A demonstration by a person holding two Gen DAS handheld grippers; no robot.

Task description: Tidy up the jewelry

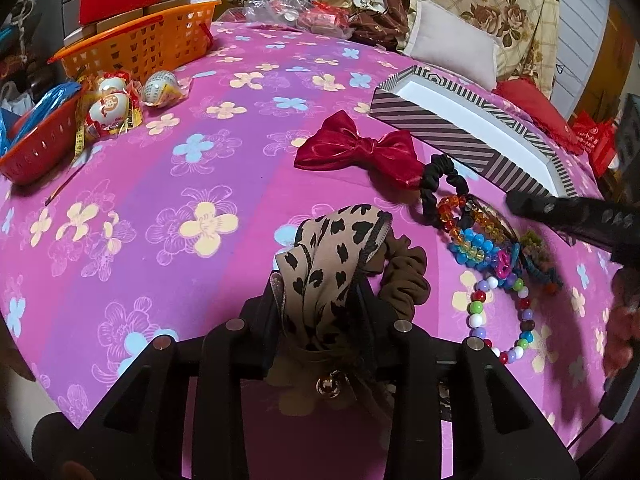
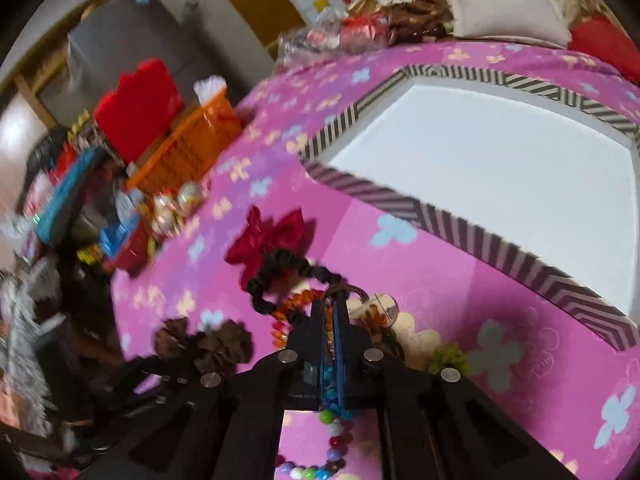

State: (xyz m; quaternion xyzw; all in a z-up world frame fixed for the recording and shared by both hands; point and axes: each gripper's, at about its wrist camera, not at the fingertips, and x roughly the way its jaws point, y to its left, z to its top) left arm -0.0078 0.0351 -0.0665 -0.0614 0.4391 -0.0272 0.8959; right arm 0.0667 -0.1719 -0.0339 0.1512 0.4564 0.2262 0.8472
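Pink flowery bedspread covers the bed. On it sits a striped box with a red bow just beside it. The left gripper squeezes a leopard-print scrunchie. The right gripper is pinched tight on the beaded bracelets, near the box.

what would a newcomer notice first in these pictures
The bright pink flowered bedspread fills both views. On it, the left gripper clamps a leopard-print scarf scrunchie, with a red satin bow just beyond. To the right lies a tangle of colourful bead bracelets, where the right gripper is shut on beads, beside an empty striped box.
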